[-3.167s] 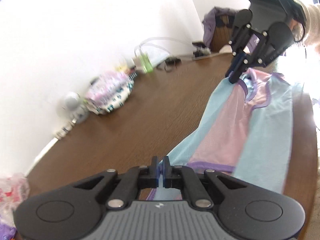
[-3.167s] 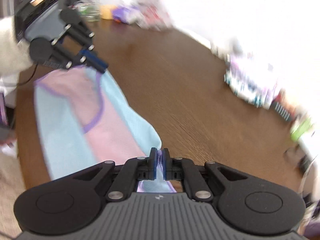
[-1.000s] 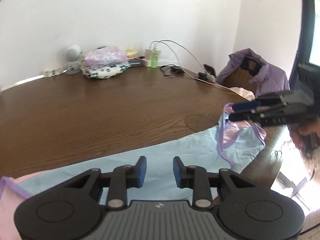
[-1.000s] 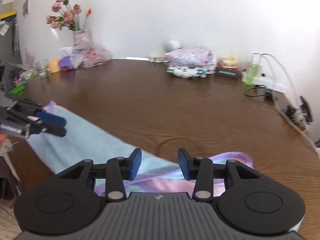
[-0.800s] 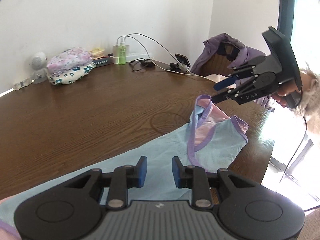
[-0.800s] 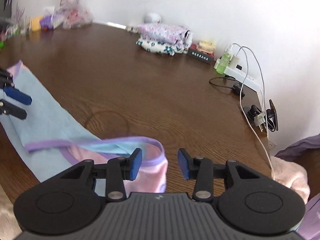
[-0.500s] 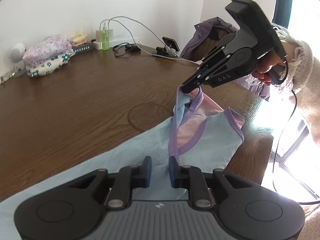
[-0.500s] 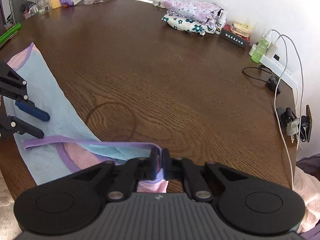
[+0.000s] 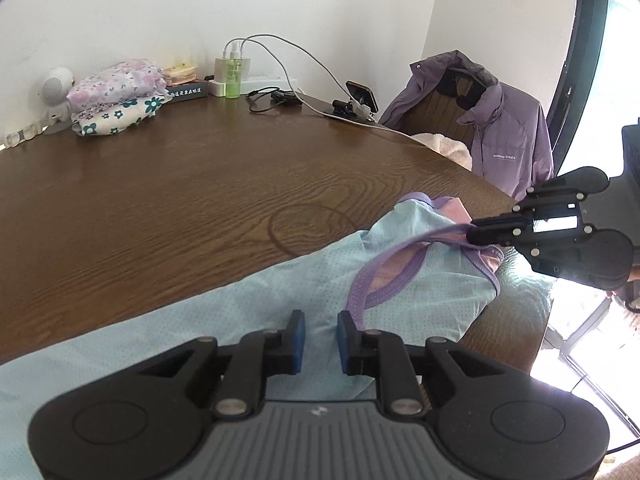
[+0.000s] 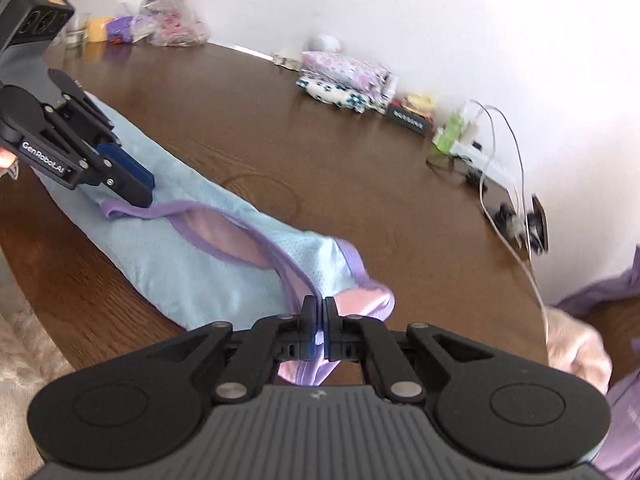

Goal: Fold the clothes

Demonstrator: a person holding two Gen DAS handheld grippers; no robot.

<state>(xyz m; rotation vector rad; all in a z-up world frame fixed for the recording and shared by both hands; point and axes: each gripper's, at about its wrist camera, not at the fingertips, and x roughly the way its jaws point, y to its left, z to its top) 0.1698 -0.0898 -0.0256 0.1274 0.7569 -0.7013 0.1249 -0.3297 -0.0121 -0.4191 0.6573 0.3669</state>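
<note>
Item: light-blue garment with purple trim and pink lining, lying along the near edge of the brown table.

Right gripper: we find its jaws fully closed on the garment's purple-edged strap at the end nearest the jacket-draped chair.

Left gripper: we find its jaws a narrow gap apart over the blue cloth; the pads press on nothing we can see.

Also on the table, by the wall: folded floral clothes, green bottle, charging cables.
</note>
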